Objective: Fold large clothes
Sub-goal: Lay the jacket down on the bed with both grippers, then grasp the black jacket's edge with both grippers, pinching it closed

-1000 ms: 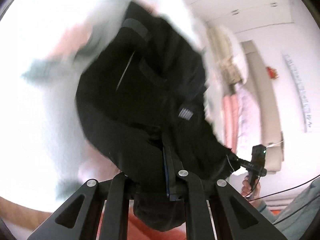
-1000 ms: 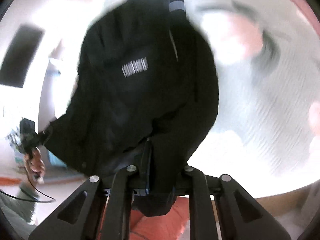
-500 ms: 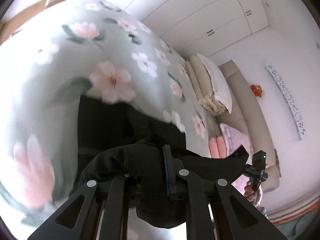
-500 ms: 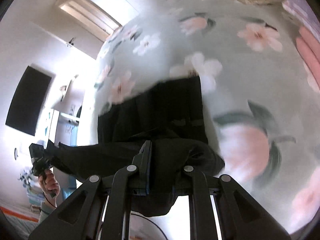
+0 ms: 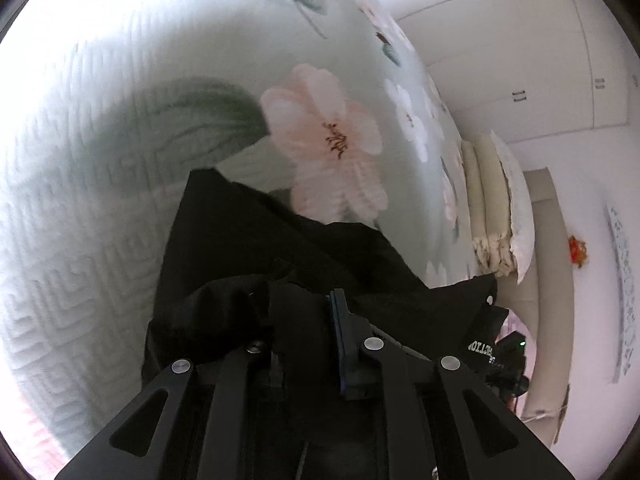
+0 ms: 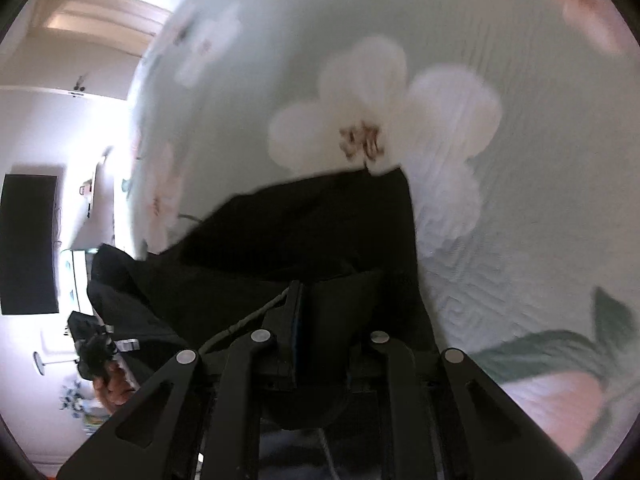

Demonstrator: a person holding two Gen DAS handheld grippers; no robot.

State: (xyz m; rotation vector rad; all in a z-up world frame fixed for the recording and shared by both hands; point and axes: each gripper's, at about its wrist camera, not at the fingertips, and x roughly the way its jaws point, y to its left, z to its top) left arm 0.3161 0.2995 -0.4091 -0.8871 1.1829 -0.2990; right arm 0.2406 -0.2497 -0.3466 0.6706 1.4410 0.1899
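A large black garment [image 5: 256,248] lies partly on a pale green floral bedspread [image 5: 100,152], stretched between my two grippers. My left gripper [image 5: 308,304] is shut on one edge of the garment, low over the bed. My right gripper [image 6: 320,296] is shut on the other edge [image 6: 312,236]. Black cloth bunches over the fingers of both, hiding the fingertips. White lettering [image 5: 482,348] shows on the garment near the right gripper, which appears in the left wrist view [image 5: 508,360]. The left gripper and a hand appear in the right wrist view [image 6: 92,344].
Stacked cream pillows and folded bedding [image 5: 496,216] lie at the head of the bed by a beige headboard [image 5: 548,280]. White wardrobe doors [image 5: 520,52] stand beyond. A dark screen [image 6: 28,244] hangs on the wall on the other side.
Both grippers have swung the garment from hanging in the air down and forward onto the bedspread. The far part now lies on the bed; both grippers are much closer to its surface.
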